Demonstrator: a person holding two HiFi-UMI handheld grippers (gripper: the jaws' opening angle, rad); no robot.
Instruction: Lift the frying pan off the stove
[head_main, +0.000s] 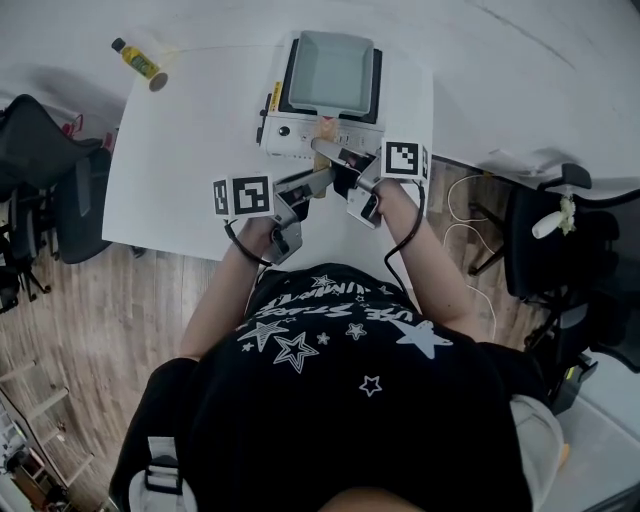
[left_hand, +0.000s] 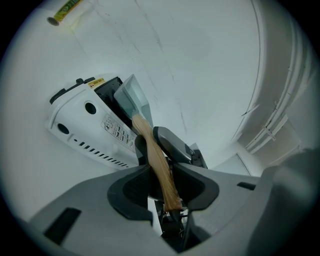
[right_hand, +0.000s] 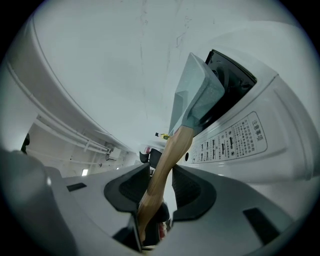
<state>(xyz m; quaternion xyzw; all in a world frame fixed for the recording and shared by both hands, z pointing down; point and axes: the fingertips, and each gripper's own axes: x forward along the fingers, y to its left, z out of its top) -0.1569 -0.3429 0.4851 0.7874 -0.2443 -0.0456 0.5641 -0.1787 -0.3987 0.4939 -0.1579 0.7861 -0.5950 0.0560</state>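
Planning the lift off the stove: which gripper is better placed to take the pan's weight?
Right, probably. The right gripper clamps the wooden handle nearer the frying pan; the left gripper holds only the handle's free end, farther from the load, better for steadying.

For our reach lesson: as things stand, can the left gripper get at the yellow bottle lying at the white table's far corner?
Probably not yet: the left gripper is shut on the square grey frying pan's wooden handle. Bare white table leads to the yellow bottle.
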